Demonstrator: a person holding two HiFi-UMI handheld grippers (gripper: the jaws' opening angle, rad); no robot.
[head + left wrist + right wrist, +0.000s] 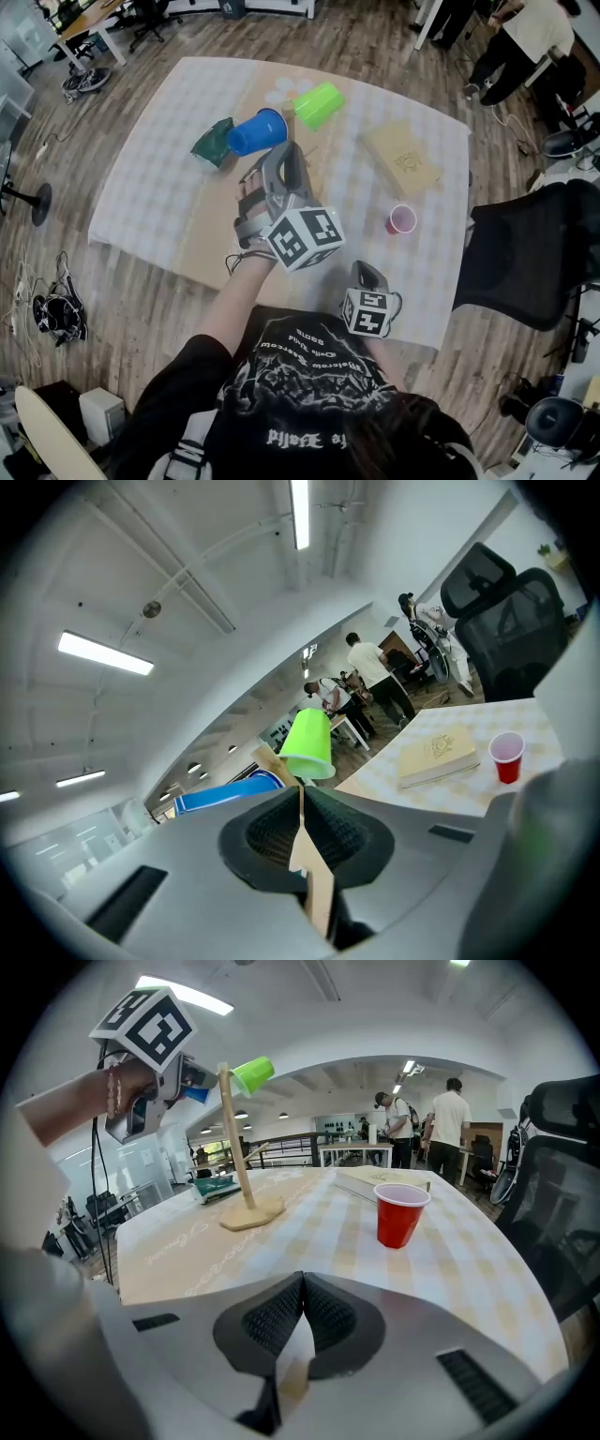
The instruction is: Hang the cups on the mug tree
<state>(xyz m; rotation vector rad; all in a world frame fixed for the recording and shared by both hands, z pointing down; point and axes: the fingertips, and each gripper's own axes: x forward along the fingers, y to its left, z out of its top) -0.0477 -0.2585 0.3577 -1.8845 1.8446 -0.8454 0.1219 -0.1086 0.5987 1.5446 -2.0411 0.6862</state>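
The wooden mug tree (234, 1138) stands on the table, with a lime green cup (319, 104) and a blue cup (257, 132) hanging on its pegs. A red cup (401, 219) stands upright on the cloth to the right. My left gripper (284, 152) is held up just in front of the tree, right below the blue cup (225, 794), and its pads meet with nothing between them. My right gripper (365, 269) rests low near the table's front edge, shut and empty, pointing toward the red cup (400, 1213).
A tan book (403, 157) lies behind the red cup, and a dark green object (214, 142) lies left of the tree. A black office chair (534, 253) stands at the table's right side. People stand far behind the table (159, 187).
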